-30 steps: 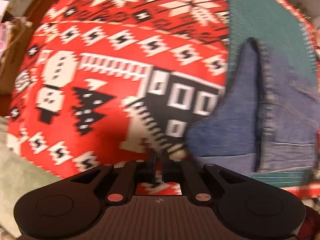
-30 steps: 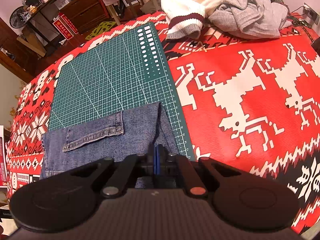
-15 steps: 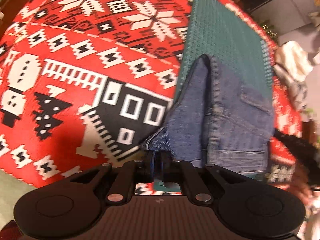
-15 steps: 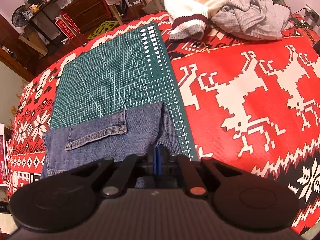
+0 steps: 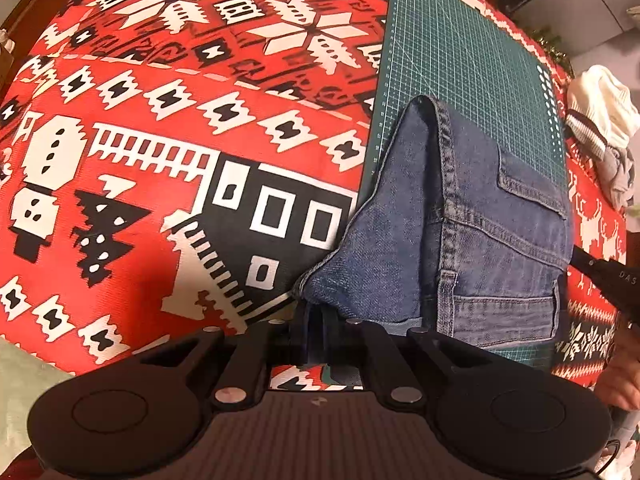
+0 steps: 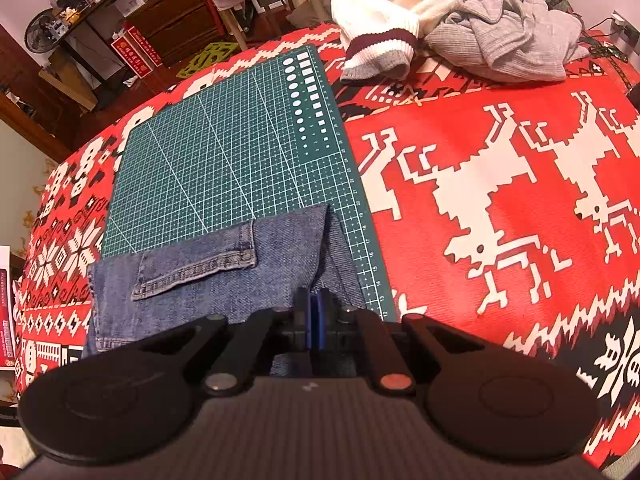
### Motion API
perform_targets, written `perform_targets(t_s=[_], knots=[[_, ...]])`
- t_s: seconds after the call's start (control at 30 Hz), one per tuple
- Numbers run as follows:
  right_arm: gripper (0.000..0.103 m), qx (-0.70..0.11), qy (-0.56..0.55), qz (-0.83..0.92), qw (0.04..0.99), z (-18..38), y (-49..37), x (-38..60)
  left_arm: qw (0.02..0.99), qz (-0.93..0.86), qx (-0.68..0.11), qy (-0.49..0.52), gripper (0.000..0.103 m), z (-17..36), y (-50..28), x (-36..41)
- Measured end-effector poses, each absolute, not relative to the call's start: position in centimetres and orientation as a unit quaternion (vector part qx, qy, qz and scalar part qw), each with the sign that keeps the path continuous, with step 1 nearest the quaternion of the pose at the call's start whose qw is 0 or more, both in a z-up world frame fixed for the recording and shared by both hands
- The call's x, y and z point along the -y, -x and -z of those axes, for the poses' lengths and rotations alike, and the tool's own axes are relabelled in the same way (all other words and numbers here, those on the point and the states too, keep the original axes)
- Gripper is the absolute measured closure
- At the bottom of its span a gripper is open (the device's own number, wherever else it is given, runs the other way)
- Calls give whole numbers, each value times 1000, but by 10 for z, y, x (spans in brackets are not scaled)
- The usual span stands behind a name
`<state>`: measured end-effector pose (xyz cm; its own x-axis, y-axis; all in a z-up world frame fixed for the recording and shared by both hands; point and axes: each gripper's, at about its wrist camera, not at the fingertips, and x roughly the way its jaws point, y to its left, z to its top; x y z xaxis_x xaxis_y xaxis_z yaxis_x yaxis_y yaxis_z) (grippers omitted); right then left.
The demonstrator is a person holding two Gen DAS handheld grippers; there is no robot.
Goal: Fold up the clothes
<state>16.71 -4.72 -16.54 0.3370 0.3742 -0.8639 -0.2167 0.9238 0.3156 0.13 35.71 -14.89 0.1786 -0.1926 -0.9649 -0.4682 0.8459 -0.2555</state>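
both black grippers, left [image 5: 316,314] and right [image 6: 314,306], are clamped on corners of the folded blue denim jeans [image 5: 480,240], lifting them off the green gridded cutting mat [image 6: 224,168] for another fold.

Left tongs [image 5: 316,316] pinch a jeans [image 5: 472,232] corner over the cutting mat [image 5: 460,48].

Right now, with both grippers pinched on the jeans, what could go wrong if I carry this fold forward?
The left gripper holds only a thin corner of the jeans; it may slip out mid-lift.
The right gripper also clamps just the denim edge, so uneven pulling could skew the fold.
The jeans already overhang the green cutting mat on its left side; dragging them may shift the mat or bunch the red patterned cloth.
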Motion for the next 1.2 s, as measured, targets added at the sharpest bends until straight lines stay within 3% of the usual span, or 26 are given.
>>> perform_targets(t_s=[0.43,0.57,0.67,1.13,1.2], knots=[[97,-545,-71,-187,814,164,-165,45,716,-124,-646,234,94,160,-8,-362],[97,-545,-70,-188,814,164,-165,46,728,-131,-643,200,102,160,-10,-355],[97,-546,-70,-188,813,164,-165,46,733,-145,-641,175,102,157,-5,-354],[97,-548,-74,-191,811,164,-167,49,729,-188,-640,153,103,150,25,-388],[97,-547,-74,-192,811,164,-166,49,725,-182,-634,201,103,150,31,-403]])
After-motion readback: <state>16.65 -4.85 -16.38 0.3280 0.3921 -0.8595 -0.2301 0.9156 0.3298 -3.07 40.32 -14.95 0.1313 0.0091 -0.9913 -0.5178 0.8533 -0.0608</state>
